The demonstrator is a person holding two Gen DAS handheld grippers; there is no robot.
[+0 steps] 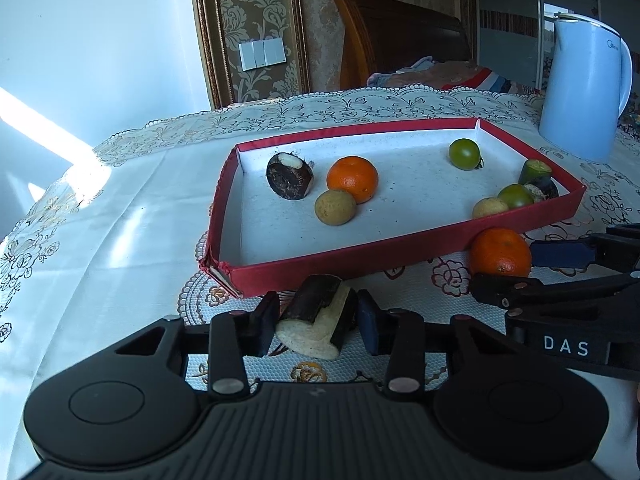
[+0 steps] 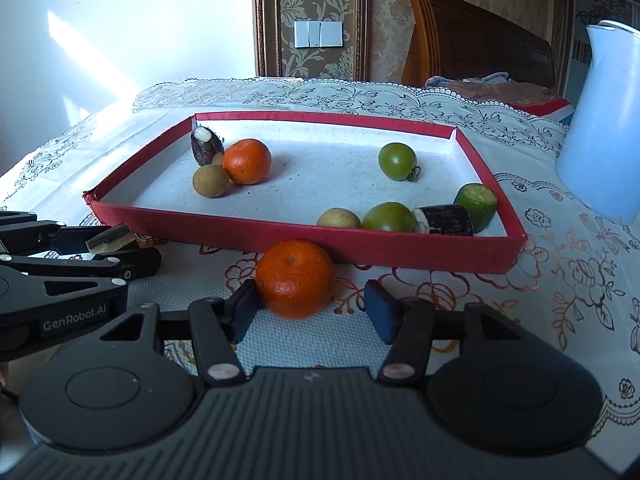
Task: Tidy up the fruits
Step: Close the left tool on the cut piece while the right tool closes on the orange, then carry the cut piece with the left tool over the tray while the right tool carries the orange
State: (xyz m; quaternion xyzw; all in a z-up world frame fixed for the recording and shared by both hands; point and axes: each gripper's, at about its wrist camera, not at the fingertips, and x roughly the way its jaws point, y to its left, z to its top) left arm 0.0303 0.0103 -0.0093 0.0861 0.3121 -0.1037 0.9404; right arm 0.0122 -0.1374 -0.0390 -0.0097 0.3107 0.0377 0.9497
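Note:
A red-walled tray (image 1: 360, 249) (image 2: 224, 227) holds several fruits: an orange (image 1: 352, 178), green tomatoes (image 1: 464, 153), longans (image 1: 335, 207) and sugarcane pieces (image 1: 289, 177). My left gripper (image 1: 316, 326) straddles a dark sugarcane piece (image 1: 320, 320) lying on the cloth in front of the tray; the pads stand close on both sides, contact unclear. My right gripper (image 2: 310, 310) is open around an orange (image 2: 295, 278) (image 1: 500, 252) on the cloth by the tray's front wall; the left pad touches it, the right pad stands apart.
A pale blue kettle (image 1: 584, 88) (image 2: 604, 120) stands at the back right beside the tray. The table wears a lace floral cloth (image 2: 560, 280). A wooden headboard (image 1: 400, 36) and bedding lie behind. The two grippers sit side by side, close together.

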